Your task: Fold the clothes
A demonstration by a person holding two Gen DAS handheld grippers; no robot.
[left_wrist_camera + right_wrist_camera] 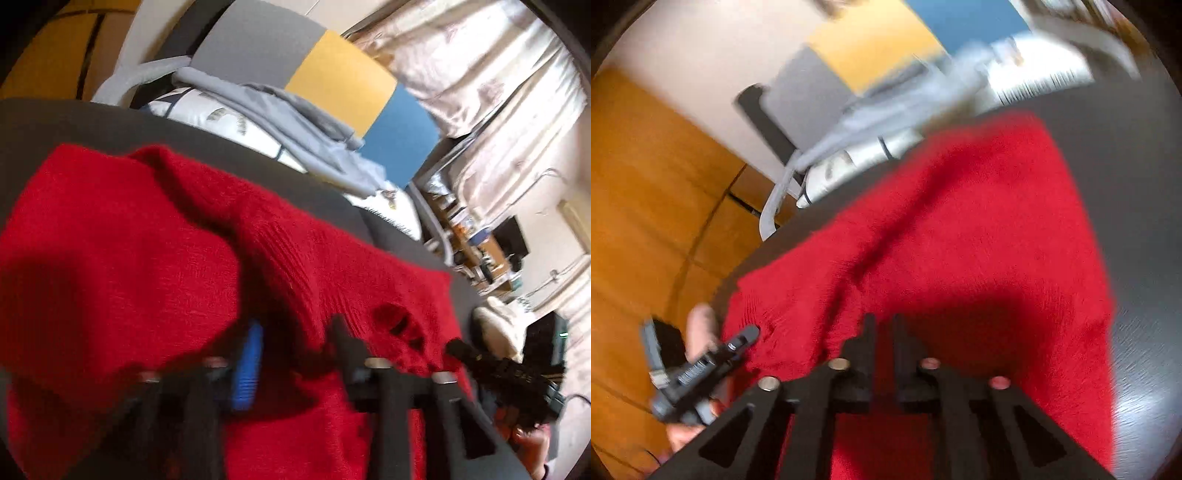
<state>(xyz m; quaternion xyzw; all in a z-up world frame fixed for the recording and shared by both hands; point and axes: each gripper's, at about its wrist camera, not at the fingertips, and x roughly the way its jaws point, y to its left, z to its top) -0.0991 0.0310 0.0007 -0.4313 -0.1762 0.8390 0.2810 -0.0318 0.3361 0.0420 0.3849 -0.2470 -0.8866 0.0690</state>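
A red knit sweater (155, 236) lies on a dark grey table (92, 118). My left gripper (295, 332) stands open over its ribbed edge, the fabric between and under the fingers; one pad is blue (248, 365). The right gripper shows at the sweater's edge in the left wrist view (458, 349). In the right wrist view the sweater (979, 229) is bunched and lifted at the front. My right gripper (884, 325) has its fingers close together on a fold of red fabric. The left gripper (750, 334) touches the sweater's left edge there.
A chair with grey, yellow and blue back panels (343, 85) stands behind the table, holding a grey garment (295, 122) and a white pillow (229, 118). Curtains (498, 92) hang at the right. A wooden floor (646, 184) lies beyond the table's edge (1137, 184).
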